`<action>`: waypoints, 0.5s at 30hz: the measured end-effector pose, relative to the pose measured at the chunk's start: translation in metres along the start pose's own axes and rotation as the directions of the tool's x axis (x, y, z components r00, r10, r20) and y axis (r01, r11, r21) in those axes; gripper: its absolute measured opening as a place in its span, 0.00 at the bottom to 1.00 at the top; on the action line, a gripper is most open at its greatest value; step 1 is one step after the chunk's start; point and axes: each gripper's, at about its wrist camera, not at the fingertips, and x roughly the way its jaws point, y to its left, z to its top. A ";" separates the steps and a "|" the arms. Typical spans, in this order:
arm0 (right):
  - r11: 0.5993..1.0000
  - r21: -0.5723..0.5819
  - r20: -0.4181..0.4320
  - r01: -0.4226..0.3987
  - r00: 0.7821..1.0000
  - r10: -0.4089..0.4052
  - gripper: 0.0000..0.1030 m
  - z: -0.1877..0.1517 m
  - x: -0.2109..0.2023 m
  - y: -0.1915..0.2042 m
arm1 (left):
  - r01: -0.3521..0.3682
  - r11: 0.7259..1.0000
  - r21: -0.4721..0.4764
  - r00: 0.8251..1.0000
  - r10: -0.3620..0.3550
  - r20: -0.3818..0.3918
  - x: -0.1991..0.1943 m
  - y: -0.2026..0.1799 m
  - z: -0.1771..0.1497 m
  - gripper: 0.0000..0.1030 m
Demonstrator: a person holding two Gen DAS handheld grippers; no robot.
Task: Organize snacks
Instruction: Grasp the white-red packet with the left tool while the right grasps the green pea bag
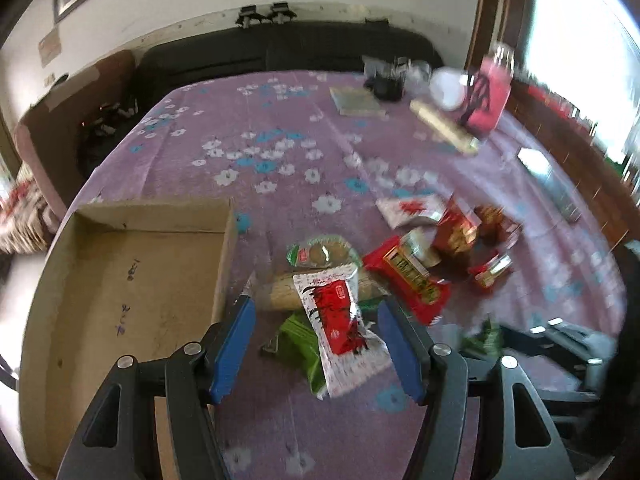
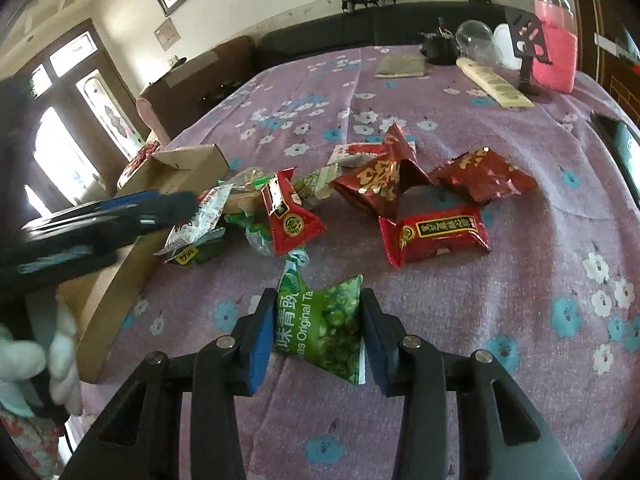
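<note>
Several snack packets lie in a loose heap on the purple flowered cloth (image 1: 280, 140). My left gripper (image 1: 316, 304) is open above a white-and-red packet (image 1: 340, 320), which lies between its blue pads without touching them, on top of green packets (image 1: 300, 340). An open cardboard box (image 1: 140, 300) sits just left of it. My right gripper (image 2: 318, 300) is shut on a green pea packet (image 2: 324, 328), both pads pressing its sides. Red packets (image 2: 436, 232) lie beyond it. The left gripper (image 2: 160, 204) shows blurred at the left of the right wrist view, over the box (image 2: 188, 164).
At the far end of the table stand a bottle in a pink sleeve (image 2: 556, 40), a black stand (image 2: 528, 44), a long cream box (image 2: 496, 84), a glass bowl (image 2: 476, 36) and a grey pad (image 2: 402, 66). A dark sofa (image 1: 280, 52) runs behind. A gloved hand (image 2: 60, 356) is at the lower left.
</note>
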 end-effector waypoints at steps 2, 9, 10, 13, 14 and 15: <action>1.000 0.009 0.006 -0.016 1.000 0.016 0.38 0.000 -0.001 -0.003 | 0.001 1.000 0.012 1.000 -0.001 -0.020 0.007 -0.002 -0.003 0.23; 0.999 0.022 0.034 -0.038 0.999 0.037 0.38 0.000 -0.008 -0.005 | 0.034 0.999 -0.036 0.999 -0.033 0.022 -0.012 0.007 -0.011 0.21; 0.999 0.022 0.041 -0.040 0.998 0.039 0.38 0.000 -0.009 -0.005 | 0.041 0.998 -0.049 0.999 -0.040 0.029 -0.016 0.008 -0.013 0.21; 0.999 0.024 0.055 -0.041 0.998 0.040 0.38 0.000 -0.013 -0.006 | 0.073 0.993 -0.090 0.996 -0.067 0.066 -0.033 0.017 -0.019 0.21; 0.999 0.027 0.059 -0.040 0.998 0.038 0.38 0.000 -0.013 -0.006 | 0.078 0.992 -0.100 0.994 -0.070 0.081 -0.040 0.019 -0.021 0.21; 0.999 0.029 0.062 -0.034 0.998 0.032 0.38 0.000 -0.013 -0.006 | 0.081 0.991 -0.107 0.993 -0.071 0.098 -0.048 0.022 -0.024 0.21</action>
